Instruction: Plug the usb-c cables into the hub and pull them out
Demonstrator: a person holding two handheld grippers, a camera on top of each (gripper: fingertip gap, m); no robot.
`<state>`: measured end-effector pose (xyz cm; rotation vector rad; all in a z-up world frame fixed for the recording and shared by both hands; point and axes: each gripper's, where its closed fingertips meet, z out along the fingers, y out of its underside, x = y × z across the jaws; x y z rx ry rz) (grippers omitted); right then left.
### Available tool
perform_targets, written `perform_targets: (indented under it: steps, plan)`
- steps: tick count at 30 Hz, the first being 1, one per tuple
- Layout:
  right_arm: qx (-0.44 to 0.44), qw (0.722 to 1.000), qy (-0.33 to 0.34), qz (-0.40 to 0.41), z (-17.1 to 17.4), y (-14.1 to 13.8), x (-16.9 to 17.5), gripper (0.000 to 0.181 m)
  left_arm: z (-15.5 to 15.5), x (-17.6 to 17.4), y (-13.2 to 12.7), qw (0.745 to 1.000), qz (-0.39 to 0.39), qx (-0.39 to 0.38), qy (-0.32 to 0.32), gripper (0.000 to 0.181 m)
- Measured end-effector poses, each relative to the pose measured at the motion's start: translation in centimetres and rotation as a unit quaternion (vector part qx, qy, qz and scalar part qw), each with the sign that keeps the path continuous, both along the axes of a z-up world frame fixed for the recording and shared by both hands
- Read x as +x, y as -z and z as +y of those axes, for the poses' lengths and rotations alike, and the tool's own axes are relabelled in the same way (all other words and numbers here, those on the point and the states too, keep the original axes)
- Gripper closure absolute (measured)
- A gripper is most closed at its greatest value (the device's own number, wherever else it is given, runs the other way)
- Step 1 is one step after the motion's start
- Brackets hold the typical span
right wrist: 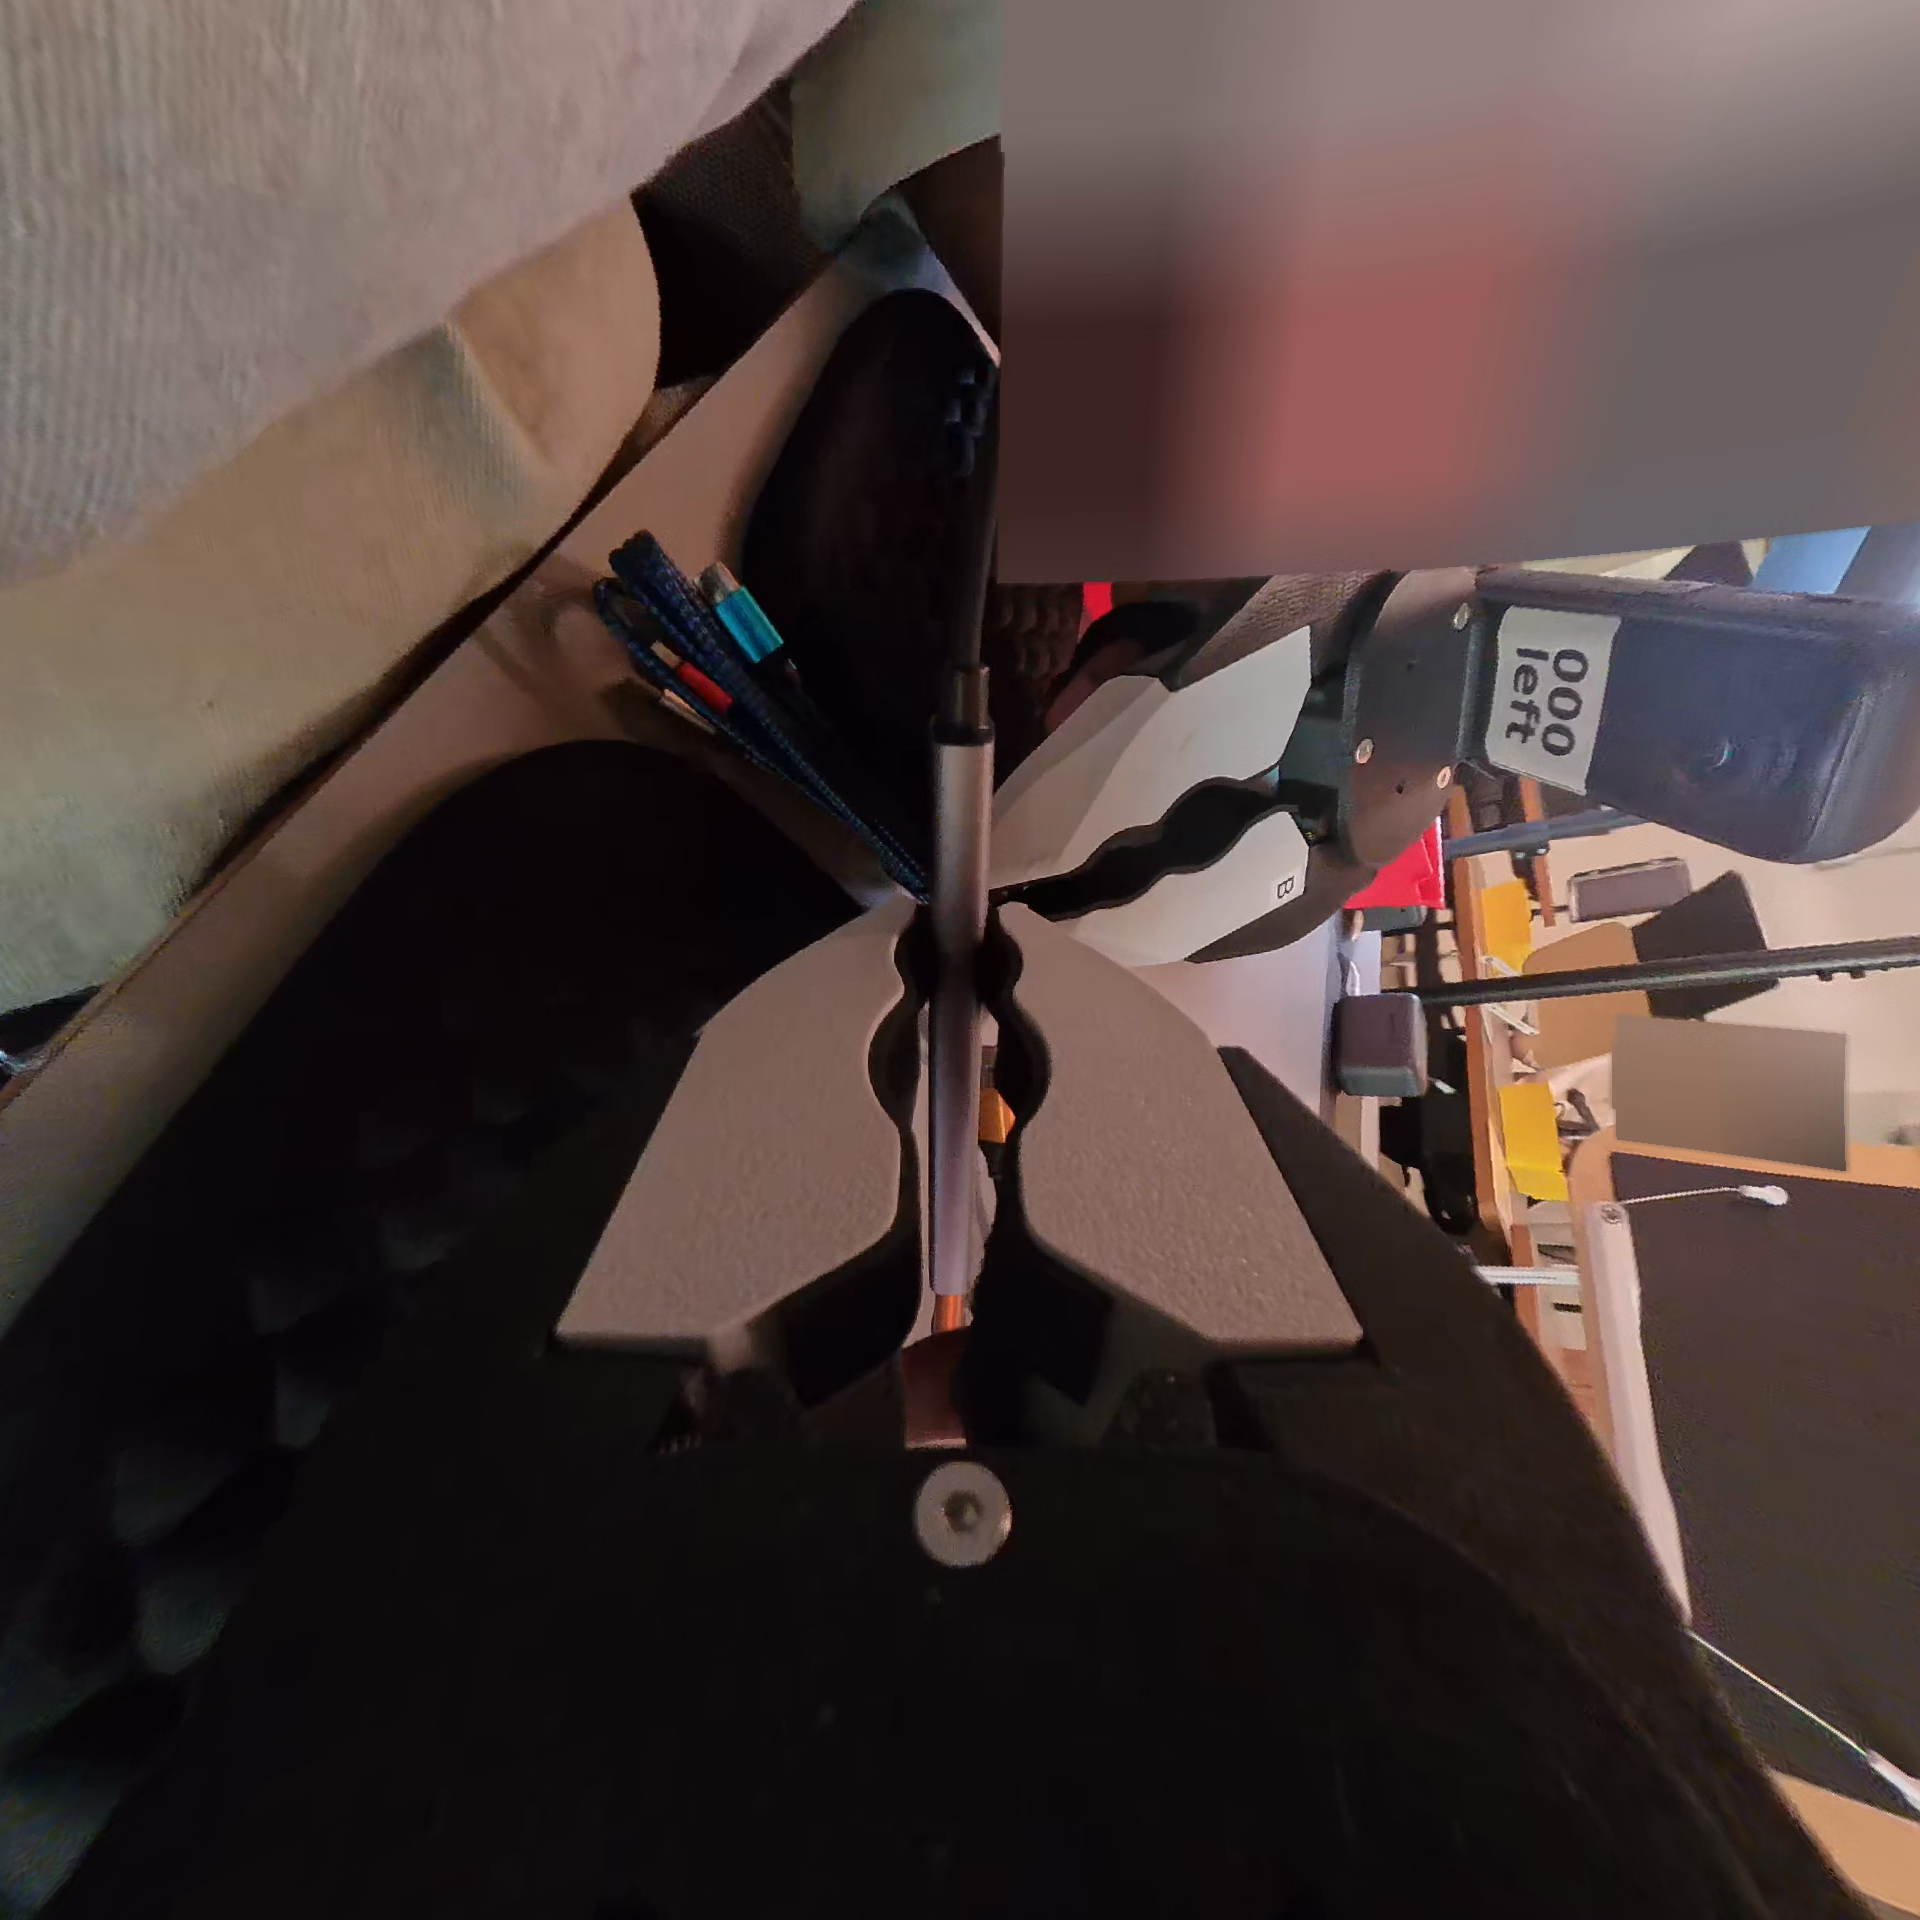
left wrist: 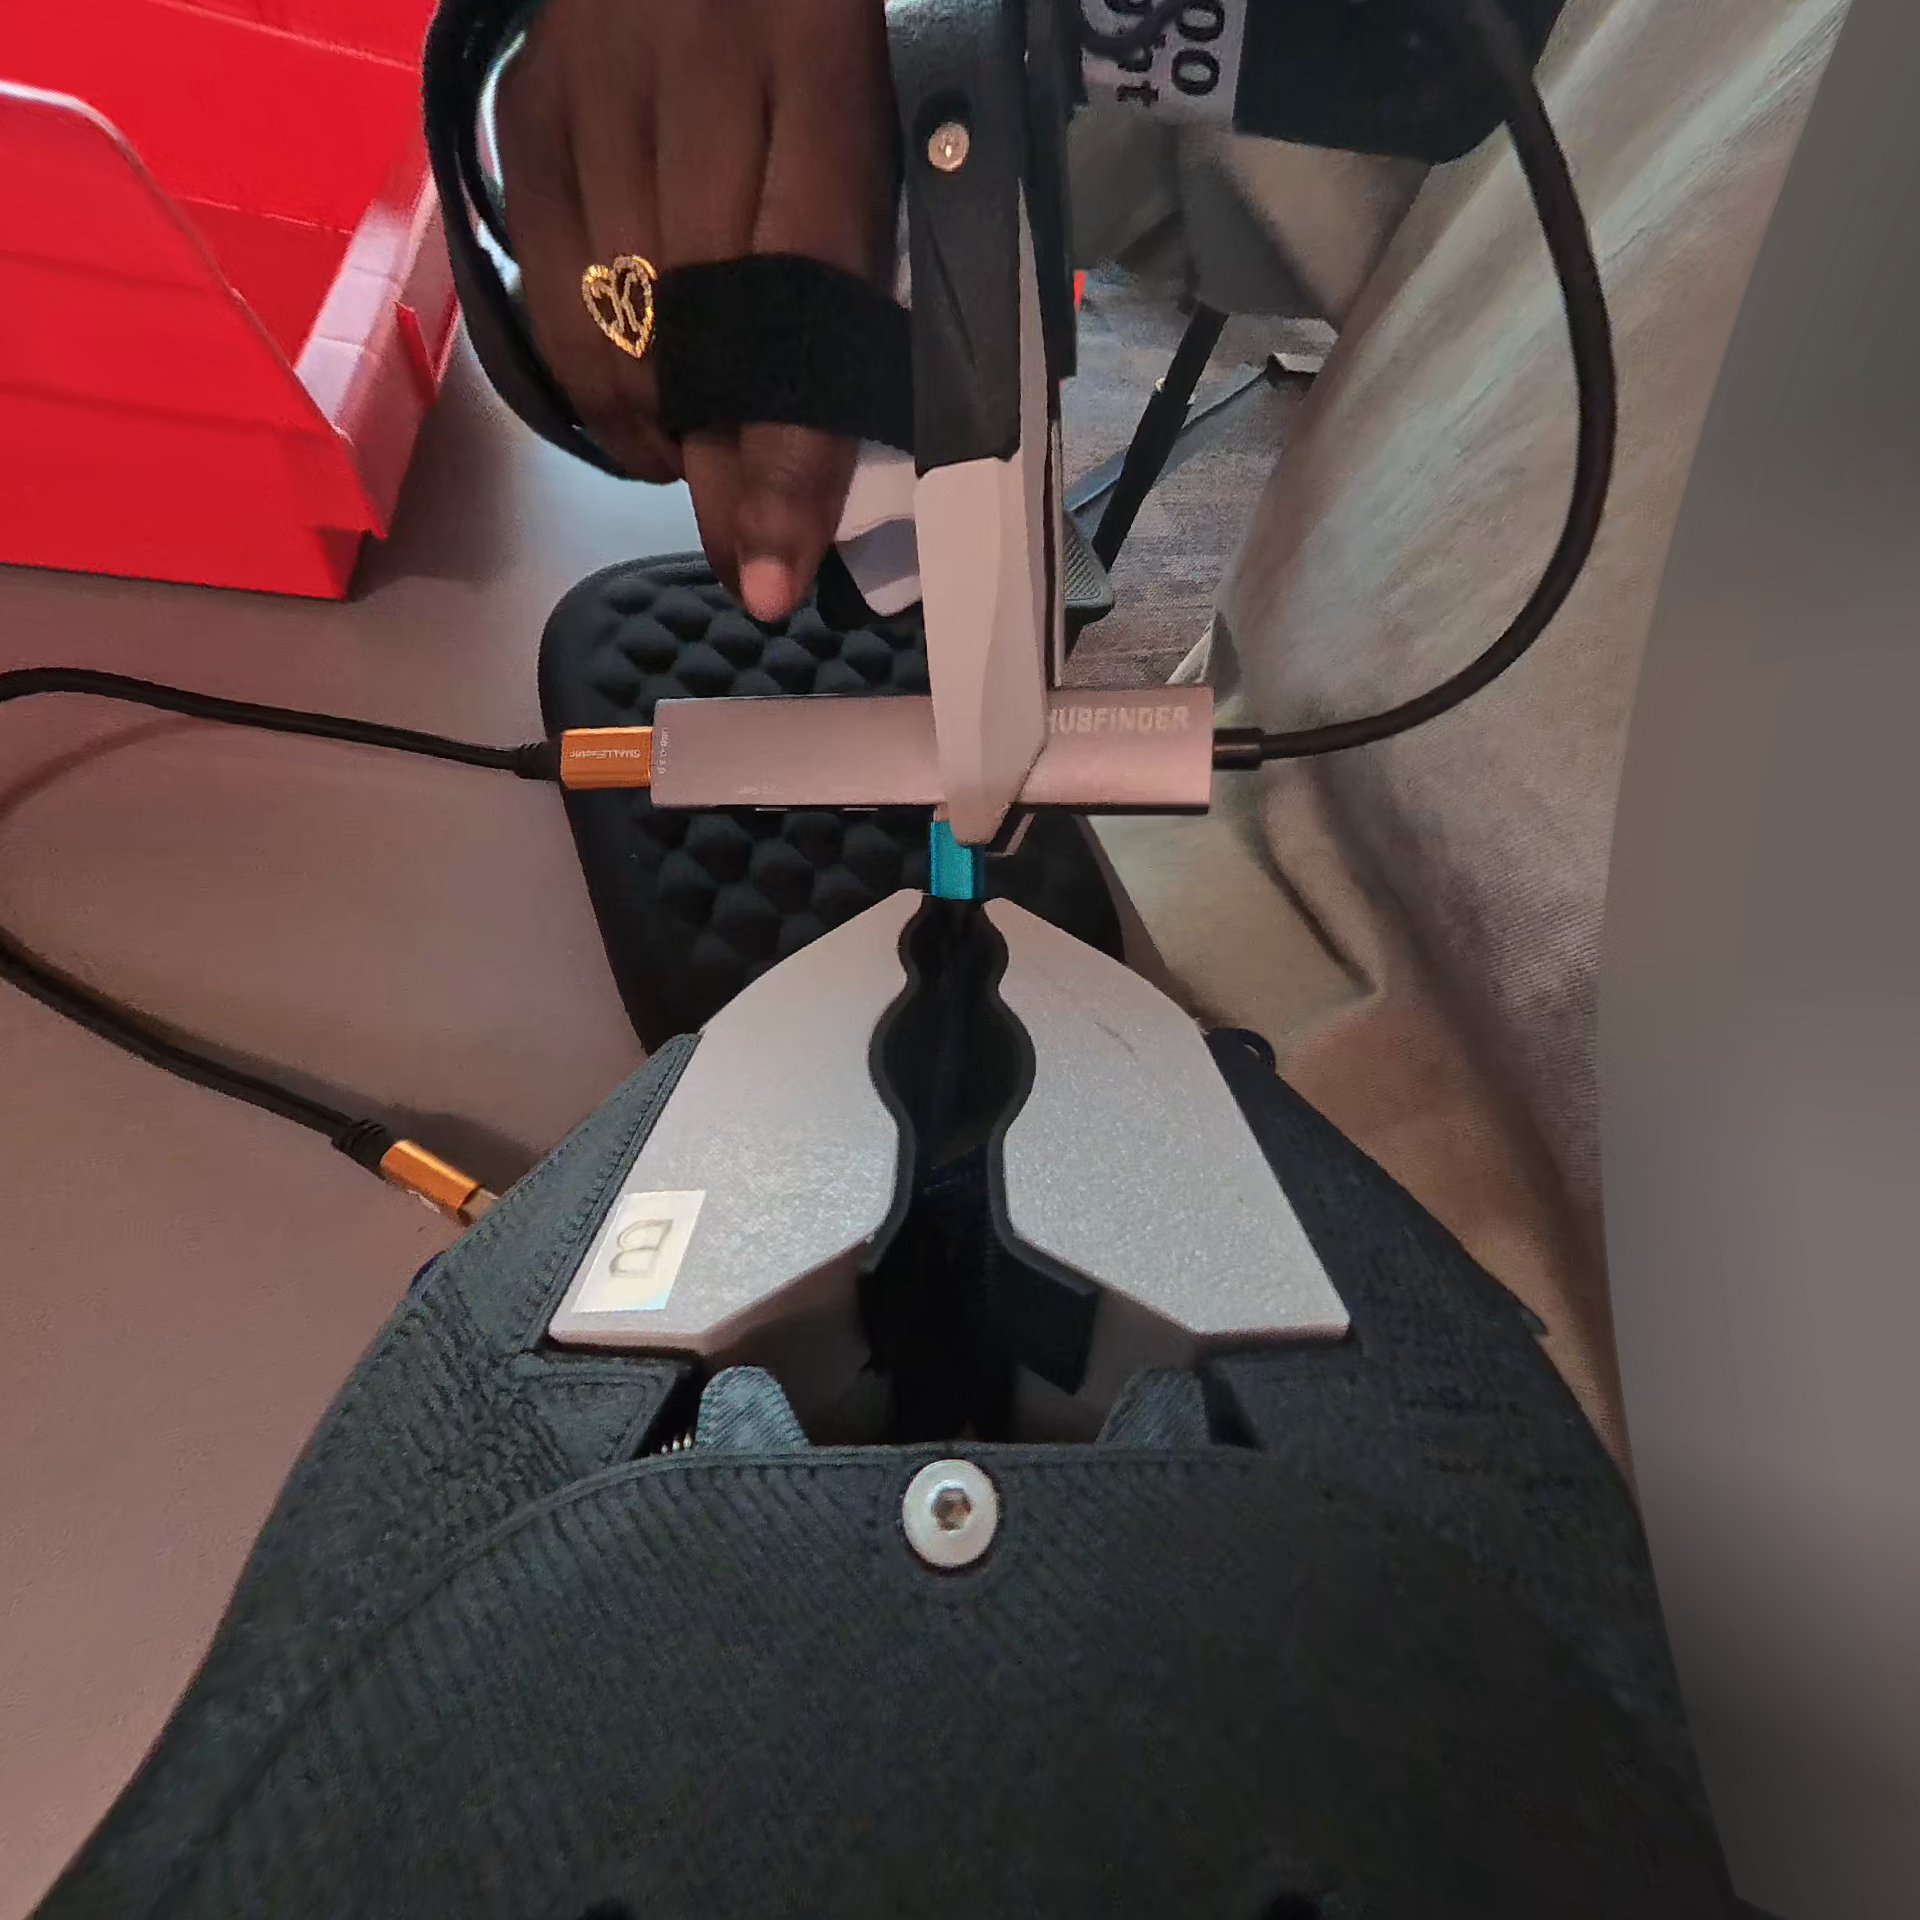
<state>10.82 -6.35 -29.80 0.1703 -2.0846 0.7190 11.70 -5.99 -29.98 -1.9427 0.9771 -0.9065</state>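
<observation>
The grey hub [left wrist: 810, 764] is held level above a black quilted pad [left wrist: 717, 665]. My right gripper [left wrist: 977, 821] comes down from above and is shut across the hub. In the right wrist view the hub [right wrist: 954, 831] shows edge-on between that gripper's [right wrist: 954, 925] shut fingers. An orange plug [left wrist: 608, 755] sits in the hub's left end, and a black cable [left wrist: 1455, 675] leaves its right end. My left gripper [left wrist: 954, 904] is shut on the blue cable just behind its teal plug [left wrist: 954, 857], whose tip meets the hub's near side. How deep it sits is hidden.
A red bin [left wrist: 156, 312] stands at the back left. A loose orange plug [left wrist: 431, 1179] lies on the grey table [left wrist: 208, 935] by my left gripper. A bundle of blue braided cables [right wrist: 665, 623] with teal and red plugs lies near the table edge. A person's beige clothing [left wrist: 1455, 520] is close on the right.
</observation>
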Motion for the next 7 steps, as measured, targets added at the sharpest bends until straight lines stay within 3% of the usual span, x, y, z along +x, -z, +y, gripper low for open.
perform_targets:
  steps: [6, 7]
  plan:
    - [0.002, 1.0, 0.005, 0.023, 0.02, 0.44, -0.03, 0.174, 0.29, 0.07, 0.16, 1.0, -0.016, -0.008, -0.008, 0.179]
    - [0.003, 0.999, 0.012, 0.036, 0.16, 0.41, -0.31, 0.174, -0.24, 0.21, -0.53, 0.999, -0.047, -0.001, 0.012, 0.181]
